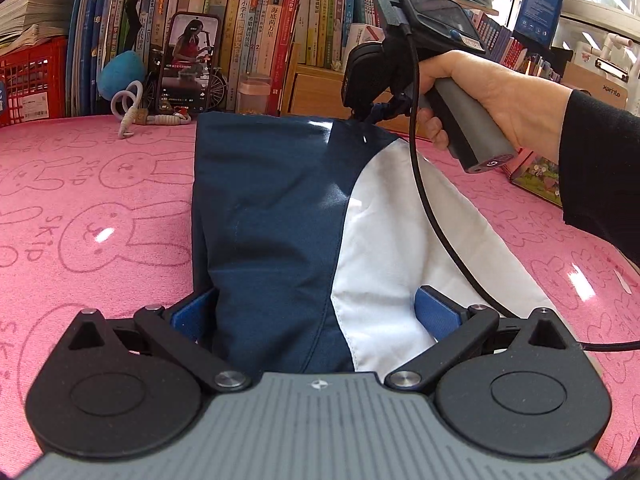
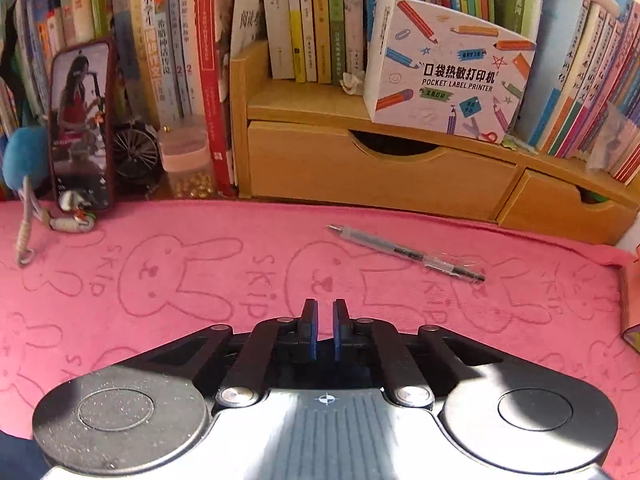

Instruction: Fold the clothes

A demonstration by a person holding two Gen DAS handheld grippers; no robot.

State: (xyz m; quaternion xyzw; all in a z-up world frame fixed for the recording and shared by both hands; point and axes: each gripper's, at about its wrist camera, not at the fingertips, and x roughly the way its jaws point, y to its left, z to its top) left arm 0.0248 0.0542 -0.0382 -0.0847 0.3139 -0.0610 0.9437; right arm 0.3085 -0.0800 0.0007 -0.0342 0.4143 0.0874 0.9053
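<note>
My left gripper (image 1: 316, 312) stands wide open, its blue pads (image 1: 434, 312) on either side of the near end of the garment (image 1: 272, 216). The pads do not press on the cloth, so nothing is gripped.

The garment is navy with a curved white panel on its right. It lies on the pink cloth (image 1: 88, 208) in the middle of the table and runs away from my left gripper toward the books (image 1: 256, 32).

My right gripper (image 2: 325, 330) is nearly shut, with only a narrow gap between the pads and nothing in it. In the left wrist view it is tilted above the garment's far end, my hand (image 1: 492, 96) around the grey handle. I cannot tell from there whether its tip touches the fabric.

Readable writing:
- Pink cloth: rabbit outlines with "SKIP" repeated.
- White box (image 2: 452, 80) on the wooden drawer unit (image 2: 380, 168): "POCKET LABEL PRINTER", under a line of Chinese characters, with coloured pencil drawings.
- Book spines carry Chinese titles, two of them numbered "2".

Other items: a pen (image 2: 404, 254) lies on the pink cloth ahead of my right gripper, well clear of it. A phone (image 2: 82, 128) leans upright against the books with its screen lit.
</note>
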